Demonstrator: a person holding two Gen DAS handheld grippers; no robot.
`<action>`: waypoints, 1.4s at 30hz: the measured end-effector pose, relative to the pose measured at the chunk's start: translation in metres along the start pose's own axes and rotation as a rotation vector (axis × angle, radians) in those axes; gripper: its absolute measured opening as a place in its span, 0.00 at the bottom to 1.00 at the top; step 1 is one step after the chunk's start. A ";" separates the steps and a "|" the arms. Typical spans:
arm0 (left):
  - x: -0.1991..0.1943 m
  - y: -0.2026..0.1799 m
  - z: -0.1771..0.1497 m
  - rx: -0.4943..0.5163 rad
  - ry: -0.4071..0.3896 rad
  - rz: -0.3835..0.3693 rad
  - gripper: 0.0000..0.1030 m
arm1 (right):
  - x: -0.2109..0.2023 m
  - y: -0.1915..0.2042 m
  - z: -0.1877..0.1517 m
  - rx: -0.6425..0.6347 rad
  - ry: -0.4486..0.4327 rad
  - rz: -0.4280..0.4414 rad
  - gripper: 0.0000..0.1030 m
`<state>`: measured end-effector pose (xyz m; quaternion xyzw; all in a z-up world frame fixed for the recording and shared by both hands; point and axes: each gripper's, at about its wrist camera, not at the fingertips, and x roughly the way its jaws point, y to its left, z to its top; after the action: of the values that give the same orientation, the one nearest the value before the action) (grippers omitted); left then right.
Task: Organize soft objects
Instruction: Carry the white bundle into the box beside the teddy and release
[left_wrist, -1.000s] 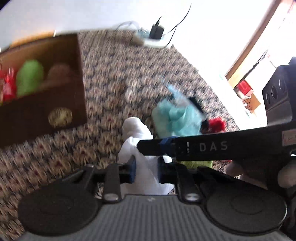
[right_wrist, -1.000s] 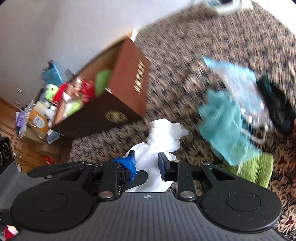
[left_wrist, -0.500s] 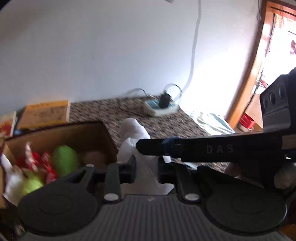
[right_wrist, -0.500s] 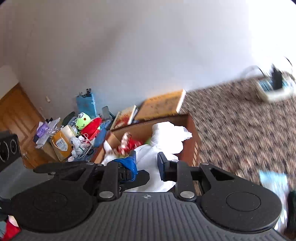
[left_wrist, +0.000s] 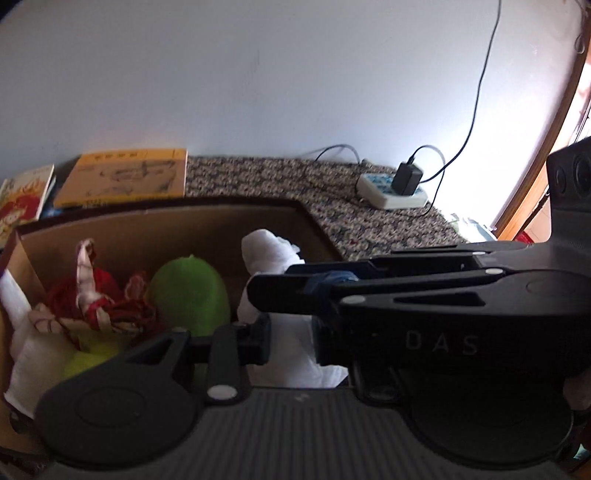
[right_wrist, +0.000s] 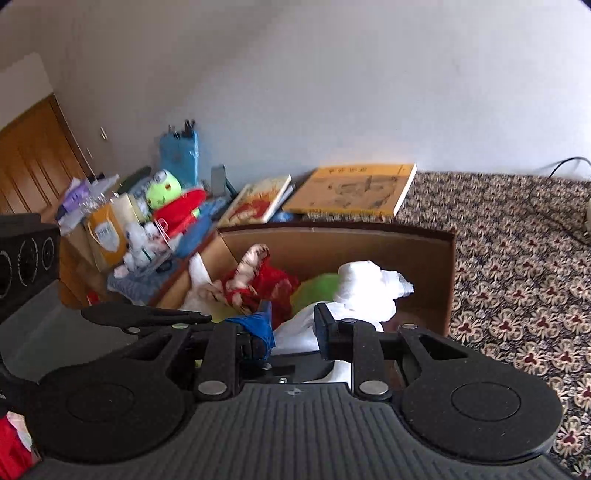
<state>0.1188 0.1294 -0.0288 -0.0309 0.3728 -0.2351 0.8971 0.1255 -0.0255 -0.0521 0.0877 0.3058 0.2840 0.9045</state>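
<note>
Both grippers hold one crumpled white cloth (left_wrist: 271, 254) above the open brown cardboard box (left_wrist: 221, 221). My left gripper (left_wrist: 290, 341) is shut on the cloth's lower part. My right gripper (right_wrist: 293, 332) is shut on the same white cloth (right_wrist: 364, 284), and it crosses the left wrist view as a black bar (left_wrist: 369, 291). In the box lie a green plush (left_wrist: 188, 291), a red and white patterned cloth (left_wrist: 96, 306) and a white cloth (left_wrist: 26, 347). The box also shows in the right wrist view (right_wrist: 369, 243), with the red cloth (right_wrist: 258, 280) inside.
An orange book (right_wrist: 354, 190) and a picture book (right_wrist: 258, 199) lie behind the box by the wall. A heap of toys and bags (right_wrist: 147, 221) sits to the left. A power strip with a charger (left_wrist: 395, 188) lies on the patterned carpet (right_wrist: 517, 280).
Both grippers carried the white cloth up from the carpet and over to the box. The teal and green cloths on the carpet have left view; the box interior now fills the foreground.
</note>
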 end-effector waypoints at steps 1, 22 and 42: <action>0.004 0.003 -0.003 -0.003 0.013 0.007 0.12 | 0.006 -0.002 -0.002 0.005 0.016 0.003 0.07; 0.003 0.007 -0.010 -0.003 0.116 0.114 0.56 | 0.000 -0.024 -0.014 0.286 0.092 0.022 0.12; -0.027 -0.084 -0.023 0.044 0.154 0.372 0.58 | -0.082 -0.032 -0.045 0.273 0.021 -0.137 0.14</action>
<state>0.0530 0.0701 -0.0085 0.0760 0.4342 -0.0751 0.8944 0.0595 -0.0987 -0.0576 0.1857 0.3562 0.1783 0.8982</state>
